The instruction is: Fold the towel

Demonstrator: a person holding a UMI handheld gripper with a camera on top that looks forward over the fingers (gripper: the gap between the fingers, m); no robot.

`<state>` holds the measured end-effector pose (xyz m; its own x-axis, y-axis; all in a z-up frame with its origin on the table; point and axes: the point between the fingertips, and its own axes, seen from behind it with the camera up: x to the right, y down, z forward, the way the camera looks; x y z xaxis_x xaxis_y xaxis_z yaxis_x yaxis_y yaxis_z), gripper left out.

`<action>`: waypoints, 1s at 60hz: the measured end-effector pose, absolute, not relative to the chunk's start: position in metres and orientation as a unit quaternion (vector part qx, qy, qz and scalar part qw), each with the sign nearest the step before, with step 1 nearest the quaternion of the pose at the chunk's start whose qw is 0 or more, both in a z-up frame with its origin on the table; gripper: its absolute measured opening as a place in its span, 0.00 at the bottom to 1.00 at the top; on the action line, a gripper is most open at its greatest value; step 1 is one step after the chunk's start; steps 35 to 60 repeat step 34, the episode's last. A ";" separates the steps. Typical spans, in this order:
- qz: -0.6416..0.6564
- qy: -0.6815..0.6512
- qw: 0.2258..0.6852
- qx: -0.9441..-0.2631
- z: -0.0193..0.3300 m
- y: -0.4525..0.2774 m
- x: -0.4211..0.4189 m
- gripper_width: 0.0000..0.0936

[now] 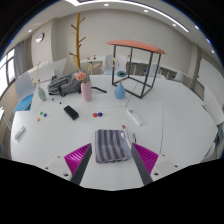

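A grey striped towel point(111, 145) lies folded on the white table point(160, 115), just ahead of my fingers and partly between them. My gripper point(111, 160) is open, its two magenta pads point(78, 157) spread wide to either side of the towel's near edge with a gap at each side. The towel rests on the table on its own. A small white tag shows near the towel's right edge.
Beyond the towel lie a black block point(71, 113), a pink cup point(86, 92), a blue vase point(120, 90) and small scattered items. A wire rack with a red top point(136, 68) and a wooden stand point(78, 40) rise at the back.
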<state>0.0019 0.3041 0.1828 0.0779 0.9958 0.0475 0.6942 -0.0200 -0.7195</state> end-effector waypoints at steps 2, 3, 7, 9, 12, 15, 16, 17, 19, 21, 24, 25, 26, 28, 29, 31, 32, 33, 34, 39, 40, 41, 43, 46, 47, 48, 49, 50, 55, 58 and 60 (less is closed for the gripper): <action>0.251 -0.628 0.305 -0.671 0.201 0.300 0.015 0.91; 0.252 -0.626 0.305 -0.672 0.209 0.297 0.021 0.91; 0.251 -0.625 0.313 -0.670 0.239 0.287 0.045 0.91; 0.254 -0.628 0.320 -0.662 0.252 0.278 0.054 0.91; 0.262 -0.631 0.327 -0.652 0.271 0.268 0.065 0.91; 0.271 -0.630 0.333 -0.648 0.282 0.261 0.075 0.91; 0.273 -0.629 0.335 -0.647 0.285 0.259 0.078 0.91; 0.275 -0.628 0.336 -0.646 0.287 0.257 0.080 0.91; 0.280 -0.626 0.335 -0.646 0.291 0.251 0.085 0.91; 0.284 -0.625 0.332 -0.647 0.290 0.249 0.088 0.91; 0.281 -0.627 0.328 -0.648 0.285 0.248 0.092 0.91; 0.278 -0.630 0.329 -0.647 0.283 0.249 0.093 0.91; 0.274 -0.631 0.330 -0.646 0.281 0.249 0.094 0.91; 0.269 -0.633 0.329 -0.647 0.278 0.249 0.096 0.91; 0.269 -0.633 0.328 -0.648 0.277 0.248 0.097 0.91; 0.269 -0.632 0.325 -0.650 0.275 0.246 0.098 0.91; 0.271 -0.631 0.323 -0.651 0.275 0.245 0.098 0.91; 0.273 -0.630 0.321 -0.652 0.275 0.244 0.099 0.91; 0.275 -0.628 0.320 -0.654 0.275 0.243 0.099 0.91; 0.275 -0.628 0.320 -0.654 0.275 0.243 0.099 0.91; 0.275 -0.628 0.320 -0.654 0.275 0.243 0.099 0.91; 0.275 -0.628 0.320 -0.654 0.275 0.243 0.099 0.91; 0.275 -0.628 0.320 -0.654 0.275 0.243 0.099 0.91; 0.275 -0.628 0.320 -0.654 0.275 0.243 0.099 0.91; 0.275 -0.628 0.320 -0.654 0.275 0.243 0.099 0.91; 0.275 -0.628 0.320 -0.654 0.275 0.243 0.099 0.91; 0.275 -0.628 0.320 -0.654 0.275 0.243 0.099 0.91; 0.275 -0.628 0.320 -0.654 0.275 0.243 0.099 0.91; 0.275 -0.628 0.320 -0.654 0.275 0.243 0.099 0.91; 0.275 -0.628 0.320 -0.654 0.275 0.243 0.099 0.91; 0.275 -0.628 0.320 -0.654 0.275 0.243 0.099 0.91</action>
